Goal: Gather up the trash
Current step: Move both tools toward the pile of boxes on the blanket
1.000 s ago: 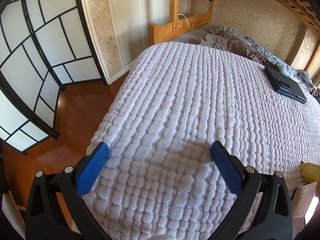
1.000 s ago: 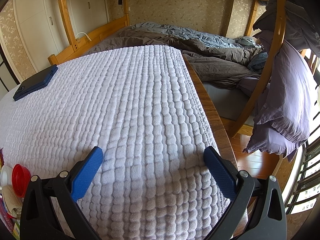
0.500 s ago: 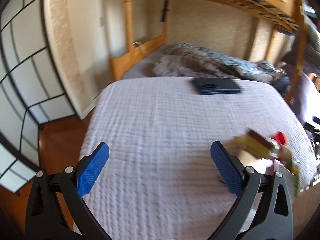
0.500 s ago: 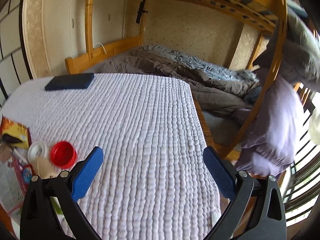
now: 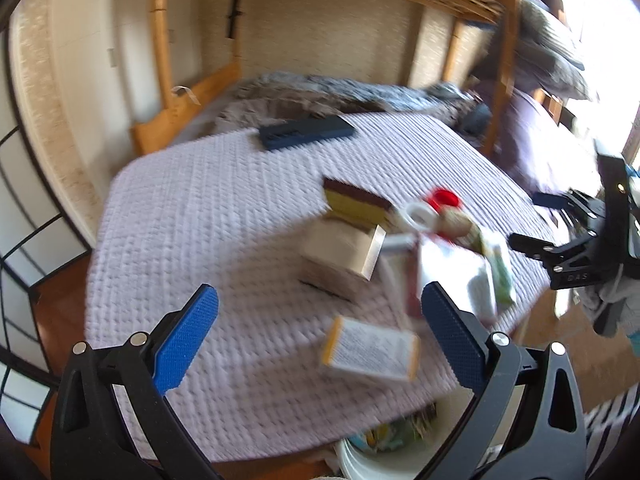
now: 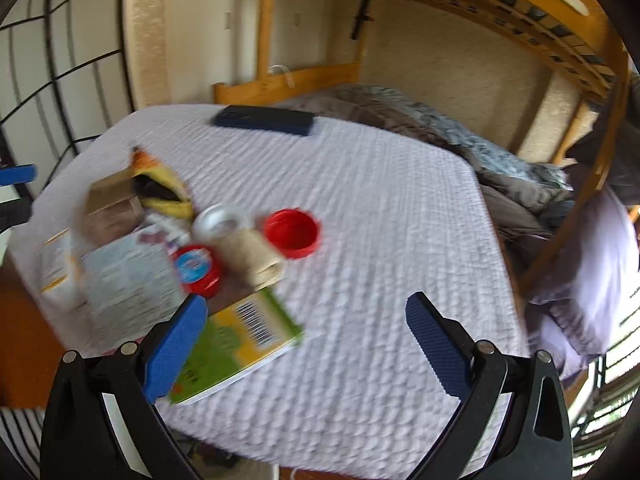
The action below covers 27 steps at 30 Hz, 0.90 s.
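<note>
both views are showing motion blur. left tool is hanging above the near edge of the tabletop, which is wearing a white textured cover, jaws spread wide with nothing between them. right tool is likewise gaping wide and empty over the same cover, with its left pad overlapping a green and yellow box in the picture; cannot tell if it is touching. trash is sitting in one loose pile on the cover: a brown cardboard box, a yellow and dark brown packet just behind it, a white ring-shaped lid, a red cap lying open side up just beside a cardboard roll, a round red lid with a blue label, a large printed white box, and a smaller white and orange box lying flat near the tabletop edge, apart from the pile. a dark blue flat case is lying well apart at the far end of the cover. a white bin is sitting on the floor below the near edge with some wrappers inside. a bunk bed with rumpled grey bedding is standing behind the tabletop.
</note>
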Tool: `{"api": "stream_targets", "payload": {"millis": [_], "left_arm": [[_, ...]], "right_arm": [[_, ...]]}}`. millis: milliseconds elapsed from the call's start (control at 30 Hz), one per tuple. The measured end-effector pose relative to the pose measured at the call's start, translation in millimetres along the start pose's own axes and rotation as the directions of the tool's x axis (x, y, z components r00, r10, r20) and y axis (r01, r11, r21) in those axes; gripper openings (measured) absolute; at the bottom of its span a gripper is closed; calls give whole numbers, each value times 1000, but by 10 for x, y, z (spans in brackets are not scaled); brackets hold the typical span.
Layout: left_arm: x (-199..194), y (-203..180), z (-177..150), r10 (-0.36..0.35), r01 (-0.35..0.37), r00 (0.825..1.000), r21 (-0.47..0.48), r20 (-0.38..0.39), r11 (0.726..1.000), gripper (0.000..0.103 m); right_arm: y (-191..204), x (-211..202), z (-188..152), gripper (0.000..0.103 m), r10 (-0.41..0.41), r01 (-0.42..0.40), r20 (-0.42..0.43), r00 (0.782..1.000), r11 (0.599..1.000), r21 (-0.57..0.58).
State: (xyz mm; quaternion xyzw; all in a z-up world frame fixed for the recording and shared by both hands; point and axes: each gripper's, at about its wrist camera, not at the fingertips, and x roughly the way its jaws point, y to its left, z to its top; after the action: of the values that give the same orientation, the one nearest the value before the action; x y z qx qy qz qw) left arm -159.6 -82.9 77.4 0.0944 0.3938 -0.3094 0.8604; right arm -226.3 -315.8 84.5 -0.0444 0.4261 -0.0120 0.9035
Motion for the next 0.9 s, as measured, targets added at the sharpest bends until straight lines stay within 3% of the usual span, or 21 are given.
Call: {"api": "stream_targets", "payload": {"millis": [100, 267, 567, 900], "left_arm": [[27, -131, -100, -38, 40, 999, 49, -35, 998, 102], [191, -300, -198, -96, 106, 990, 102, -101, 989, 102], [502, -397, -267, -101, 123, 980, 128, -169, 984, 102], [508, -386, -214, -117, 129, 982, 70, -151, 989, 102]], "right_arm": [[180, 39, -132, 98, 94, -95, -28, 995, 994, -49], [348, 95, -271, 98, 153, -159, -63, 986, 981, -111], [414, 341, -276, 98, 153, -174, -112, 982, 961, -214], [311, 426, -263, 98, 178, -189, -119, 977, 978, -88]]}}
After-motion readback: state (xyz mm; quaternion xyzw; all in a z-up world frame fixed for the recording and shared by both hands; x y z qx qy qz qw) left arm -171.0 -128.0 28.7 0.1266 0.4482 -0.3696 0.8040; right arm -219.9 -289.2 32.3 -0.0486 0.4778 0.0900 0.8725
